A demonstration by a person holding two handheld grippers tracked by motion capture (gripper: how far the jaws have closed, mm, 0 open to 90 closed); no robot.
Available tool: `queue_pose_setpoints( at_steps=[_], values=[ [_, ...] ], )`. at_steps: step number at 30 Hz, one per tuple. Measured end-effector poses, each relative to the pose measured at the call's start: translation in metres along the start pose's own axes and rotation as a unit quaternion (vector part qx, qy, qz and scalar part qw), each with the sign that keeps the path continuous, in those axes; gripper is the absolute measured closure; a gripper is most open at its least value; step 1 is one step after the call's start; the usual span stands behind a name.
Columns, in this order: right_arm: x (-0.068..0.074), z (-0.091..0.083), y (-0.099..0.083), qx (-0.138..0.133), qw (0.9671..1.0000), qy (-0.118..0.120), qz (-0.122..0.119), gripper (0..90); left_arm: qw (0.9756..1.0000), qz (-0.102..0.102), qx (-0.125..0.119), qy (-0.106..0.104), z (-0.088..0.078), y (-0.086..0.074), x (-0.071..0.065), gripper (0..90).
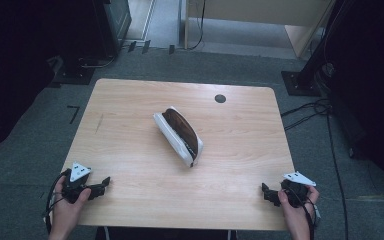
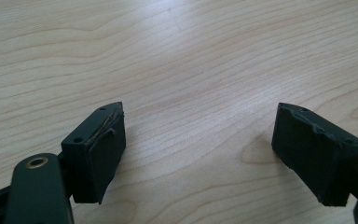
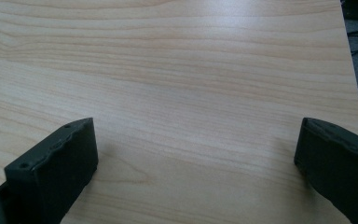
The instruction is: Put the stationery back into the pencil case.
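A white pouch with a dark brown inside [image 1: 179,134] lies slantwise in the middle of the wooden table [image 1: 130,105]. My left gripper [image 1: 104,185] rests at the near left corner, far from the pouch, pointing right along the front edge. In the left gripper view its jaws stand wide apart over bare wood, and the left gripper [image 2: 198,140] is open with nothing between them. My right gripper [image 1: 267,192] sits at the near right corner, pointing left. The right gripper [image 3: 196,154] is open too, over bare wood.
A small dark round cap [image 1: 220,98] is set into the table near its far edge. Cables [image 1: 310,107] trail on the grey carpet to the right. Dark stands and equipment [image 1: 80,65] flank the table at the back.
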State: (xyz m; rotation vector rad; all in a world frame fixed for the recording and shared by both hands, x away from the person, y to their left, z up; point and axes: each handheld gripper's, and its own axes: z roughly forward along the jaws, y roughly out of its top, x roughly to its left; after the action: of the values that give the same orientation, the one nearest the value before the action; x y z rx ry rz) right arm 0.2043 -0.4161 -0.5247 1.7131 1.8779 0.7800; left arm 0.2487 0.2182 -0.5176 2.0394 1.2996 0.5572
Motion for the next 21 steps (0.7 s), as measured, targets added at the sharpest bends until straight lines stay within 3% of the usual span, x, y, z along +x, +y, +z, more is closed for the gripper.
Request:
queue_pose_setpoints(
  at_steps=[5,21],
  values=[
    [-0.0005,-0.0007,-0.0039,-0.013,0.9999,0.001,-0.002,0.0,1.0,0.0,0.0,0.0,0.0,0.0,0.0,17.7],
    [0.0002,-0.0026,-0.0059,-0.013,0.9999,0.003,-0.004,0.0,1.0,0.0,0.001,-0.001,-0.0002,-0.0003,-0.0003,17.2]
  ],
)
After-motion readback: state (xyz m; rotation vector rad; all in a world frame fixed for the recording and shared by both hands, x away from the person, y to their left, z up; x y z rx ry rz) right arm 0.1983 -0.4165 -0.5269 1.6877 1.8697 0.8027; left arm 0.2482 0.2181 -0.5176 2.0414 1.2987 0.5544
